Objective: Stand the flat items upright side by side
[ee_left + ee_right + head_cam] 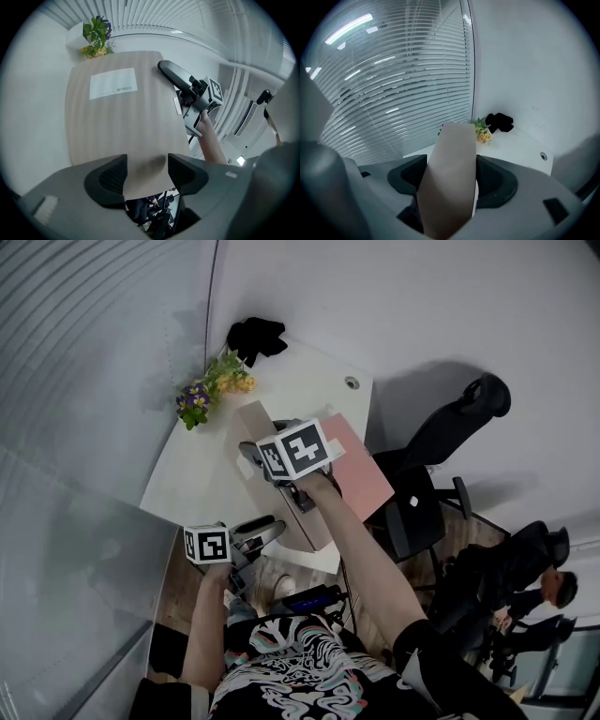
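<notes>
A tan flat book (314,521) with a white label (113,83) stands on its long edge on the white table (202,479). My left gripper (267,529) pinches its near end, and the tan cover (122,122) fills the gap between the pads (146,173). My right gripper (281,474) comes down from above onto its top edge, and the book's edge (452,159) sits tight between its jaws (451,176). A pink flat book (361,470) lies against the tan one's far side; I cannot tell whether it leans or lies flat.
A bunch of flowers (211,390) and a black object (255,336) sit at the table's far end by the wall. Blinds run along the left. A black office chair (441,456) stands to the right of the table, and a person (539,568) sits further right.
</notes>
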The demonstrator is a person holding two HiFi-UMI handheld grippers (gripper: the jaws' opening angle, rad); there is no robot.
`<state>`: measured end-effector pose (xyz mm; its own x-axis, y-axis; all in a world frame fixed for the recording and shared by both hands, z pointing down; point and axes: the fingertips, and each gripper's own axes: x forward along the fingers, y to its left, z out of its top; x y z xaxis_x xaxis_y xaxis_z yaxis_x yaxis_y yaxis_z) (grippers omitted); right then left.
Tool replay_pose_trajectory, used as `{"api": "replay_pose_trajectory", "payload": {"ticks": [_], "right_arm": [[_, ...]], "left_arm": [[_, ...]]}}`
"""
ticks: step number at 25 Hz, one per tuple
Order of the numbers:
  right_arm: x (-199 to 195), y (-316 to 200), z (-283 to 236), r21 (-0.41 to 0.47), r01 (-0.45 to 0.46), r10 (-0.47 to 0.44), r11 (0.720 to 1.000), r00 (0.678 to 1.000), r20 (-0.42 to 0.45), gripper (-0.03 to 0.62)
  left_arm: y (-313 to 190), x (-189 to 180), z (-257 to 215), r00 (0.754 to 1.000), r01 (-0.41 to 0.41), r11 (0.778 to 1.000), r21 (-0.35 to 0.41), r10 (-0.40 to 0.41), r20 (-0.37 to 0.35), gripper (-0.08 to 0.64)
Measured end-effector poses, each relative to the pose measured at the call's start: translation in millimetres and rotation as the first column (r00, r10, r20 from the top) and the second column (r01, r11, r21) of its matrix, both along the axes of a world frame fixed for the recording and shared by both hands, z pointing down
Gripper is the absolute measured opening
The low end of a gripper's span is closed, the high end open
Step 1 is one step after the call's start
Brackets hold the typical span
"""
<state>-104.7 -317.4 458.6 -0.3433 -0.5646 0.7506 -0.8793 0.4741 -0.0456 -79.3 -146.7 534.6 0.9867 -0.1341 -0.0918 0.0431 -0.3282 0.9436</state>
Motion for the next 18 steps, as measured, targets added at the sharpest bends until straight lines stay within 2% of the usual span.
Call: {"api": "replay_pose_trajectory", "payload": {"ticks": [10,18], "right_arm": [[-5.8,16.1,-18.3,0.081,0.037,-0.042,0.996,0.998,0.054,0.316],[0.7,22.0,-38.1,0.177,0.019,-0.035,0.984,0.995,0.089,0.313]], "left_arm": [[6.4,-0.8,-0.6,0.999,0.033,0.999,0.042,-0.034,0.013,0.255],[8.7,0.7,-7.0,0.998,0.067,0.996,0.061,-0.068,0.003,0.267]]}}
